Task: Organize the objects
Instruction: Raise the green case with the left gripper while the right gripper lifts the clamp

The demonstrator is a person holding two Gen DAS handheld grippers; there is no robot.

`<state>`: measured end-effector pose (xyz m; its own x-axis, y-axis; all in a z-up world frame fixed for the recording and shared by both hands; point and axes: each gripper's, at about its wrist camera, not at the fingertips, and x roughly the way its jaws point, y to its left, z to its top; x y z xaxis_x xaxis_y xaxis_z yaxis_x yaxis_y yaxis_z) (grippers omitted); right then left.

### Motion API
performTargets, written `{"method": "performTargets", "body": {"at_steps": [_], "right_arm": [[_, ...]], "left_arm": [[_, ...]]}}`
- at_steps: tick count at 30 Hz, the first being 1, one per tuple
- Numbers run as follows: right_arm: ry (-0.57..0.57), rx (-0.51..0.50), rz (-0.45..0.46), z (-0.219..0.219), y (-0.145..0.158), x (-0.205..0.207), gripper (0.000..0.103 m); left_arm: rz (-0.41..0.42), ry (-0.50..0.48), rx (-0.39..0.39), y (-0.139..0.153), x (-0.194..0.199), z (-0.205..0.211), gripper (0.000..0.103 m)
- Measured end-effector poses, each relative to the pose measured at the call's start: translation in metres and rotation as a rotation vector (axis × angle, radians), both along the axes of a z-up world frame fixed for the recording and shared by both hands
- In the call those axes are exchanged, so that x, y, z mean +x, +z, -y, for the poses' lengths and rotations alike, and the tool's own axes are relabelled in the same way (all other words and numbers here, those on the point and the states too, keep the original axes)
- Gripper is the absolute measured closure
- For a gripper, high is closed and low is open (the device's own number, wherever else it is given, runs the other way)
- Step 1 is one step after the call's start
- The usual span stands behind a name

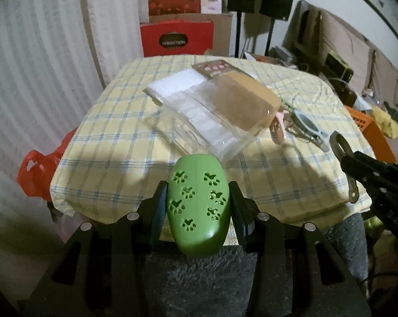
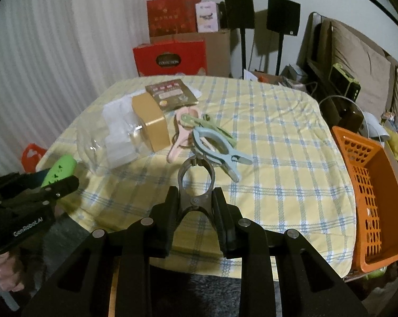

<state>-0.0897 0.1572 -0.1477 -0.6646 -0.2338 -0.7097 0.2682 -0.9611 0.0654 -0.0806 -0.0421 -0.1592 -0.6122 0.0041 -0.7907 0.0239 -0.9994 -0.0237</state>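
At lower centre of each wrist view, the left gripper (image 1: 198, 206) fingers clench a green case (image 1: 199, 206) and the right gripper (image 2: 196, 206) fingers grasp a metal clamp (image 2: 196, 185) above the tabletop (image 2: 278, 185).

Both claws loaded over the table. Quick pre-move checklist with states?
1. Left claw grips the green oval paw-print case: ok.
2. Right claw grips the grey metal clamp by its handles: ok.
3. Orange plastic basket has free space: ok.
4. Pink, green and blue plastic clips clear of both claws: ok.
5. Clear plastic jar with tan lid lies on its side; will it roll: cannot tell.
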Motion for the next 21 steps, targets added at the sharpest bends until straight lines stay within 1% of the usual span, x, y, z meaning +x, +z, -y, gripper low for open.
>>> {"method": "performTargets", "body": {"at_steps": [6, 13, 19, 21], "right_arm": [[0.037, -0.014, -0.042, 0.002, 0.014, 0.008, 0.077], [0.049, -0.032, -0.060, 0.002, 0.025, 0.017, 0.077], [0.049, -0.033, -0.109, -0.004, 0.047, 0.036, 0.077], [0.046, -0.030, -0.122, -0.009, 0.053, 0.044, 0.077]], "left_arm": [[-0.045, 0.016, -0.015, 0.014, 0.005, 0.002, 0.061], [-0.059, 0.045, -0.015, 0.023, 0.017, 0.010, 0.061], [-0.090, 0.062, -0.013, 0.041, 0.029, 0.014, 0.061], [-0.122, 0.063, -0.007, 0.053, 0.035, 0.013, 0.061]]}}
